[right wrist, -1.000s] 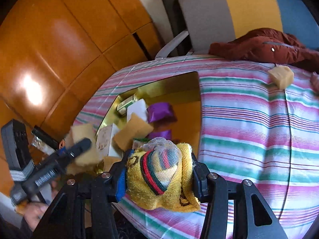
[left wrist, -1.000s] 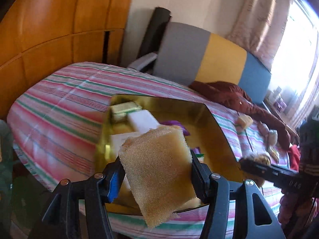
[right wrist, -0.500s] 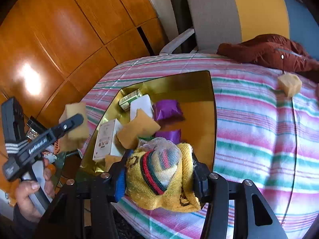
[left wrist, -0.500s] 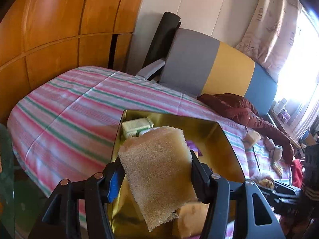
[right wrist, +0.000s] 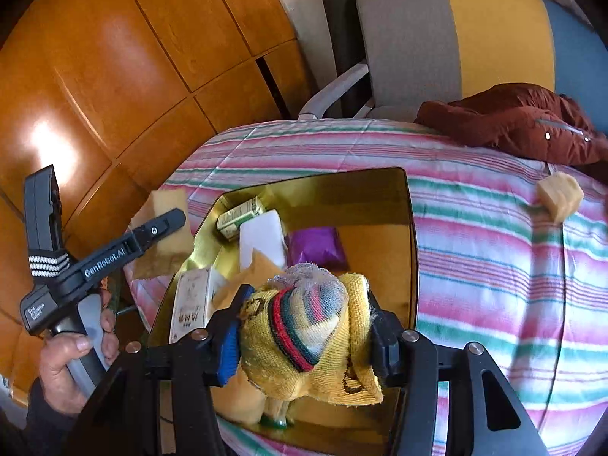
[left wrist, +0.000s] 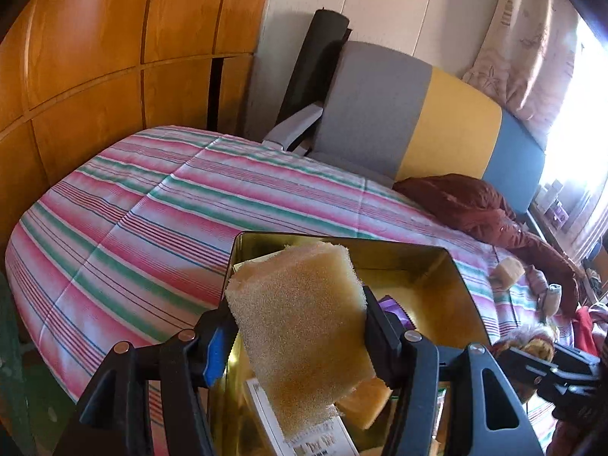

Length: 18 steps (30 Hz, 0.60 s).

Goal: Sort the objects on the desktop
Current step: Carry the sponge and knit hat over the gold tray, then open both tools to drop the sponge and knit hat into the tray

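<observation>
Gold tray [right wrist: 412,250] now sits under both your grippers, which have travelled in over it, so you look set to drop. Your left gripper [left wrist: 300,315] pinches the yellow sponge [left wrist: 300,326] above the tray's near end. Your right gripper [right wrist: 304,338] holds the balled yellow sock [right wrist: 307,334], its jaws just easing apart, pads still on the knit. Inside lie a green box [right wrist: 239,218], a white block [right wrist: 262,243], a purple packet [right wrist: 315,247], a printed carton [right wrist: 192,300] and another sponge [right wrist: 258,269].

place: home bedroom | cues: striped bedspread [left wrist: 159,205], wooden wardrobe [left wrist: 95,49], curtain [left wrist: 532,57]
</observation>
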{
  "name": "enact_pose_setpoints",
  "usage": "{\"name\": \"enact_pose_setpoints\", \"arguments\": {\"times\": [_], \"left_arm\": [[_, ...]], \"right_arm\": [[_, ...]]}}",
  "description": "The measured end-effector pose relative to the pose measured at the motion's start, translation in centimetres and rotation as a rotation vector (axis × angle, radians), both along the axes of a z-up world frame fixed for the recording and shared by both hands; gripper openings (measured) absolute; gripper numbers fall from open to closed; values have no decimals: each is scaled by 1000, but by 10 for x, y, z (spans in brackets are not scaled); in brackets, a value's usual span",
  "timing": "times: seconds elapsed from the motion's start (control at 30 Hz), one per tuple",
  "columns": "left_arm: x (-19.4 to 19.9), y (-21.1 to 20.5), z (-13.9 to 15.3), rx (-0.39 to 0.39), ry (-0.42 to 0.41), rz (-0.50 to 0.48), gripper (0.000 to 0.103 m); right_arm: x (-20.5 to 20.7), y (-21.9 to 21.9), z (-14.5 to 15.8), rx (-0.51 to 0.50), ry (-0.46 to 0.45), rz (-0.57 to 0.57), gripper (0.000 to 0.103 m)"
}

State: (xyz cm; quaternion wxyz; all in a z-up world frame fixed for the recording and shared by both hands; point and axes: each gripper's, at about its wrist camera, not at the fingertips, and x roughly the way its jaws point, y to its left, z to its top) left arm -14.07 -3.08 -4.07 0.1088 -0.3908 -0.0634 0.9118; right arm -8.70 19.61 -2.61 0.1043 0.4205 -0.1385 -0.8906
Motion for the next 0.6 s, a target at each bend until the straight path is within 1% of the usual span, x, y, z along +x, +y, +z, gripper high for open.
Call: {"name": "enact_pose_setpoints", "arguments": {"times": [0.07, 0.13, 0.3, 0.37, 0.43, 0.5, 0.6], "left_arm": [[-5, 2, -5, -11, -19, -11, 63], [-7, 2, -8, -4, -31, -15, 66], [-8, -1, -16, -6, -40, 4, 67], [-9, -2, -19, -12, -46, 7, 69], [-11, -1, -21, -20, -49, 1, 85], [-11, -1, -22, -17, -54, -6, 85], [-7, 0, -20, -34, -38, 3, 85]], "right_arm": [[-7, -2, 0, -1, -1, -3, 55], [-15, -3, -1, -7, -6, -5, 57], [-32, -9, -4, -2, -15, -10, 57], [-37, -12, -7, -5, -21, -9, 57], [-42, -13, -9, -5, -25, -16, 59], [-45, -14, -10, -6, -20, -22, 68], [-45, -14, -9, -5, -14, -32, 74]]}}
